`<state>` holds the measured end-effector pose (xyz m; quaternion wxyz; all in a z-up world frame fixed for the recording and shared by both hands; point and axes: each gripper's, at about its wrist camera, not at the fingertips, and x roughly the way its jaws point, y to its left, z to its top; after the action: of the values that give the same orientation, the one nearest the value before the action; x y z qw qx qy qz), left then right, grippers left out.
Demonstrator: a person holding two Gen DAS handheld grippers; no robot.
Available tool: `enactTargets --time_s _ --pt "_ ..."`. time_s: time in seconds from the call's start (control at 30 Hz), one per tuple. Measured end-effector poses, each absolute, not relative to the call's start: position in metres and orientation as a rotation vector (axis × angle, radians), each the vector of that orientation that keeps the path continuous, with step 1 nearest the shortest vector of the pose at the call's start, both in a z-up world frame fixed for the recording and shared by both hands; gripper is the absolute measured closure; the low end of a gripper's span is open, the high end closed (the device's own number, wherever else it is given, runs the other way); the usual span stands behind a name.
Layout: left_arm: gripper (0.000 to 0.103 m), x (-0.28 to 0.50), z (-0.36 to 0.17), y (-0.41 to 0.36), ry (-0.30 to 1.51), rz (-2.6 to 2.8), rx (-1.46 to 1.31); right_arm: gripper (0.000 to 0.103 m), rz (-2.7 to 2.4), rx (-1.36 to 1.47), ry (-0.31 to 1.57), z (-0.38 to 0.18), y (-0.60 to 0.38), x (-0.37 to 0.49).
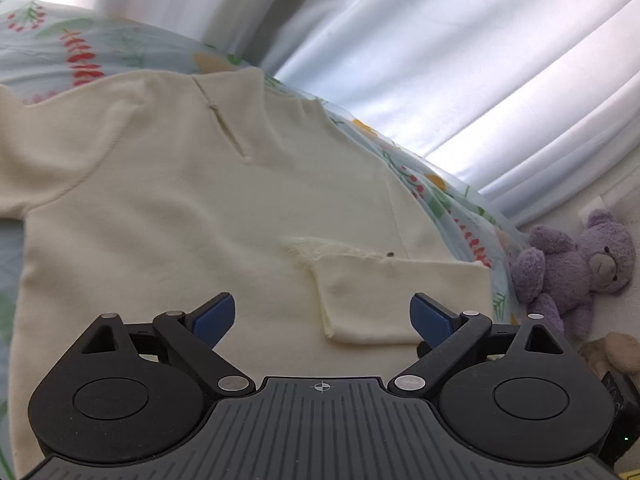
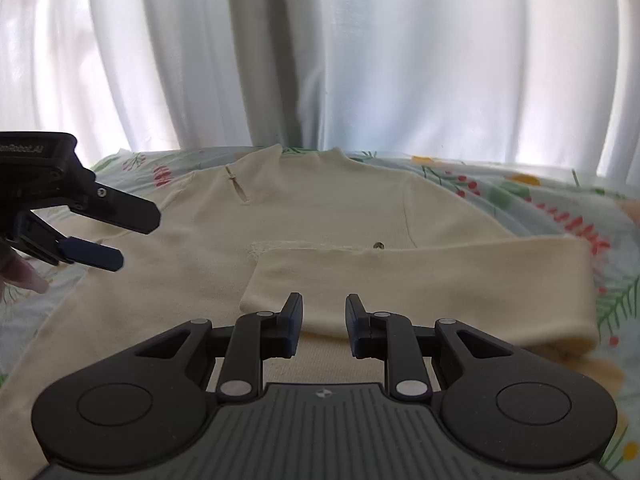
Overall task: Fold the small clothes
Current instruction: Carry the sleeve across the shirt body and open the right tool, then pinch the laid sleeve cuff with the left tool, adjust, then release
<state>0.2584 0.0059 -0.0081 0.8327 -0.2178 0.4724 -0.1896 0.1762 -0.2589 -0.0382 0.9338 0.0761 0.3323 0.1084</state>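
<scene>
A small cream sweater lies flat on a floral bedsheet, collar toward the curtains. Its right sleeve is folded across the body, cuff near the middle. In the right wrist view the sweater shows whole, with the folded sleeve lying across it. My left gripper is open and empty just above the sweater's lower body; it also shows at the left of the right wrist view. My right gripper is open with a narrow gap, empty, over the folded sleeve's near edge.
White curtains hang behind the bed. A purple teddy bear and a beige soft toy lie beside the bed on the right. The floral sheet extends around the sweater.
</scene>
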Motion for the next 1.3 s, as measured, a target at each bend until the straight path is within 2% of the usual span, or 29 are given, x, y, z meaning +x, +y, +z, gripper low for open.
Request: enactTargets --time_s 0.23,0.43,0.53,0.6,0.67,0.73,0.77,0.9,1.1,1.3 --pt "0.006 0.3 -0.049 -0.039 1.119 -0.519 -0.483 0.08 0.152 0.409 0.71 -0.033 -0.287 0.166" --pt "0.018 0.305 -0.062 -0.045 1.124 -0.557 -0.503 0.076 0.113 0.494 0.699 -0.035 -0.297 0.165" --pt "0.035 0.308 -0.064 -0.046 1.149 -0.582 -0.524 0.074 0.101 0.531 0.69 -0.036 -0.299 0.162" --pt "0.055 0.309 -0.068 -0.046 1.175 -0.598 -0.532 0.074 0.1 0.553 0.685 -0.035 -0.298 0.161" --pt "0.065 0.311 -0.073 -0.047 1.192 -0.6 -0.541 0.073 0.1 0.564 0.678 -0.035 -0.299 0.16" --pt "0.083 0.313 -0.076 -0.048 1.193 -0.599 -0.538 0.073 0.101 0.572 0.678 -0.034 -0.299 0.16" --pt "0.099 0.315 -0.077 -0.048 1.197 -0.599 -0.536 0.073 0.1 0.574 0.68 -0.035 -0.299 0.161" --pt "0.097 0.314 -0.064 -0.044 1.134 -0.598 -0.509 0.073 0.078 0.578 0.696 -0.039 -0.301 0.164" --pt "0.097 0.311 -0.01 0.004 0.927 -0.53 -0.394 0.073 0.043 0.597 0.691 -0.038 -0.313 0.177" --pt "0.097 0.317 -0.02 0.057 0.912 -0.233 -0.186 0.073 0.027 0.628 0.692 -0.043 -0.32 0.195"
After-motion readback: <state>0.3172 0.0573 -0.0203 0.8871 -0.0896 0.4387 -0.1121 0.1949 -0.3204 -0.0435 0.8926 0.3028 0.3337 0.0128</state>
